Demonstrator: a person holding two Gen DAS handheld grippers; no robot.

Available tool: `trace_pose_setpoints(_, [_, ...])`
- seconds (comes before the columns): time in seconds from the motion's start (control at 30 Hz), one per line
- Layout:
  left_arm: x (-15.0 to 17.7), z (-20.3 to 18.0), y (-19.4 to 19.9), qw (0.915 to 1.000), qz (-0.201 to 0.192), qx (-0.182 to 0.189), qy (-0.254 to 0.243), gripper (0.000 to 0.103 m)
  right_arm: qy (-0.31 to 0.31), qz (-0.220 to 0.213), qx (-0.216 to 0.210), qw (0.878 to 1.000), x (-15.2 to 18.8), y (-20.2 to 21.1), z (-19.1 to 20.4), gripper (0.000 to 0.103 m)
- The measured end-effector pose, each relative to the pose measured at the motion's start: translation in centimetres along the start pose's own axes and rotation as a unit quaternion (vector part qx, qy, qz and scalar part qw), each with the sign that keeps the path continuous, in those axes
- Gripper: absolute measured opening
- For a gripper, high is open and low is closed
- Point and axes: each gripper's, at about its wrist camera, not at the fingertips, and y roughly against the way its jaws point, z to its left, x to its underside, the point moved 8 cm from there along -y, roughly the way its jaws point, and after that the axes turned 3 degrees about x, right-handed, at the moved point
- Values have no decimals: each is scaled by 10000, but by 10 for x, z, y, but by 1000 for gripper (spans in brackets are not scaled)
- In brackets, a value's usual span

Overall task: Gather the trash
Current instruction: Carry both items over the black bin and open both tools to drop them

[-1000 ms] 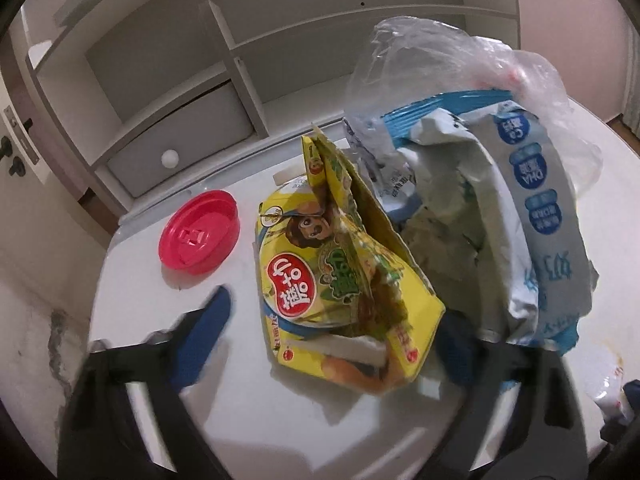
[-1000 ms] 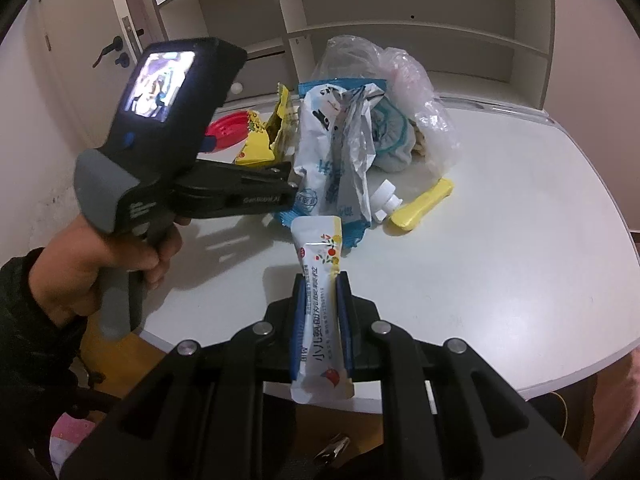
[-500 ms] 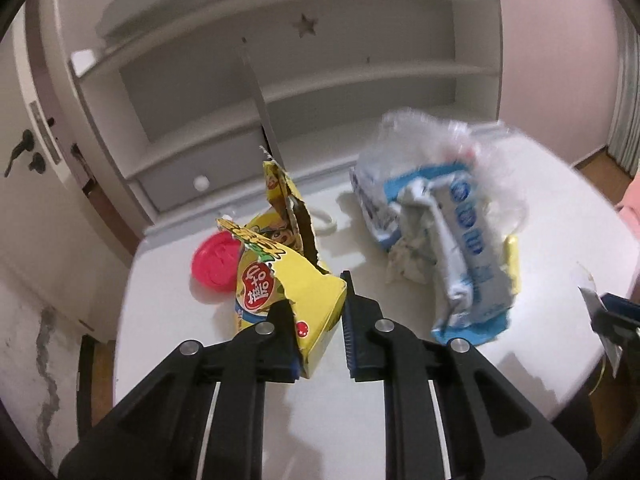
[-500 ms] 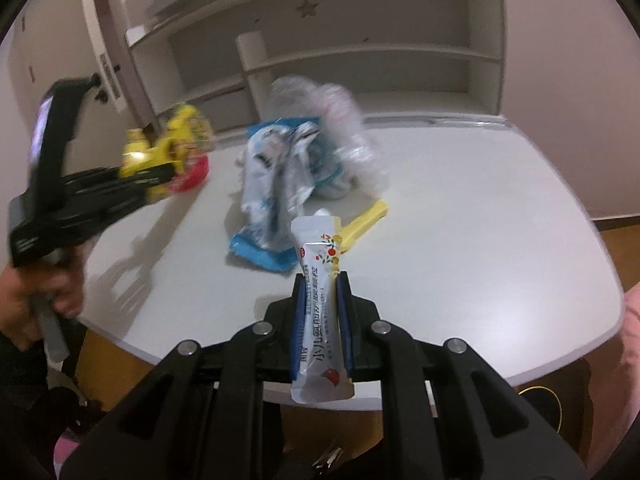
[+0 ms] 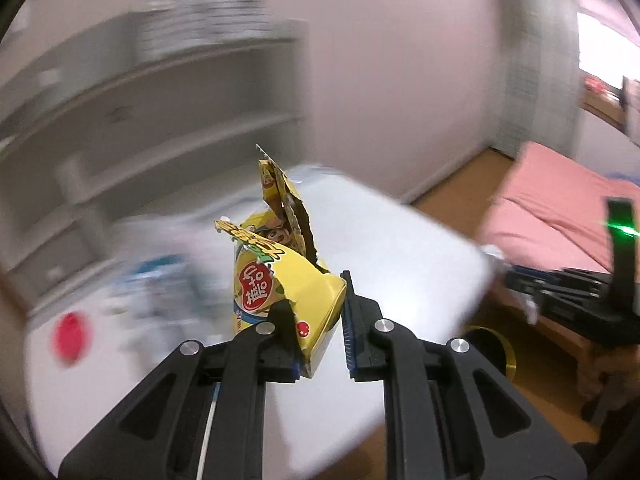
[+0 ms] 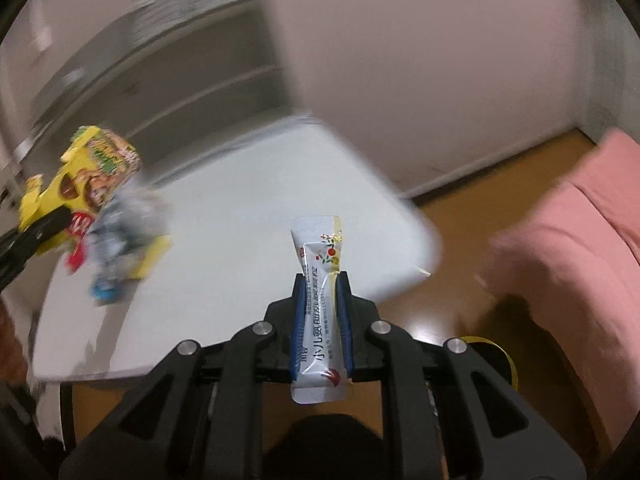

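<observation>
Your right gripper (image 6: 322, 312) pinches a slim white sachet (image 6: 320, 308) upright between its blue pads, above the near edge of a white table (image 6: 248, 208). At far left, your other gripper (image 6: 24, 240) holds a torn yellow snack box (image 6: 80, 176). Blurred wrappers (image 6: 120, 236) lie on the table beside it. A pink bed (image 6: 572, 248) stands to the right.

A white table (image 6: 248, 216) stands against a pale wall (image 6: 420, 60), backed by blurred white shelving (image 5: 132, 120). Beyond its rounded corner, a wooden floor (image 6: 460, 216) meets a bed with a pink cover (image 5: 560, 208), beneath a bright window (image 5: 600, 44).
</observation>
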Motion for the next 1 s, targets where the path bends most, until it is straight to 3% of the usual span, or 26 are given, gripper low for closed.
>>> trace_pose_setpoints(0.1, [1,-79,-40,9968,175,721,-308,15,-508,118,440,9977,16,-6,-71,16])
trace_pose_setpoints(0.23, [17,-175,-89,9847,453,1541,-674,15,-1161,331,886,9887,45,-18,-151,16])
trace_pose_setpoints(0.4, [53,-254,-151,9702,822,2042,-1010,15,-1862,750,1206,9722,91,-52,-223,16])
trace_pose_setpoints(0.5, [80,-281,-184,9614,1236,2283,-913,15,-2074,1093,1309,9633,121,-77,-247,16])
trace_pose_setpoints(0.63, [102,-310,-214,9560,1418,2329,-1083,14,-2227,1382,1352,9555,152,-95,-268,16])
trace_pose_setpoints(0.8, [129,-327,-256,9455,1956,2449,-887,14,-2488,1653,1271,9458,179,-114,-286,16])
trace_pose_setpoints(1.0, [157,-336,-283,9373,2290,2447,-955,15,-2754,1852,1253,9350,206,-136,-306,16])
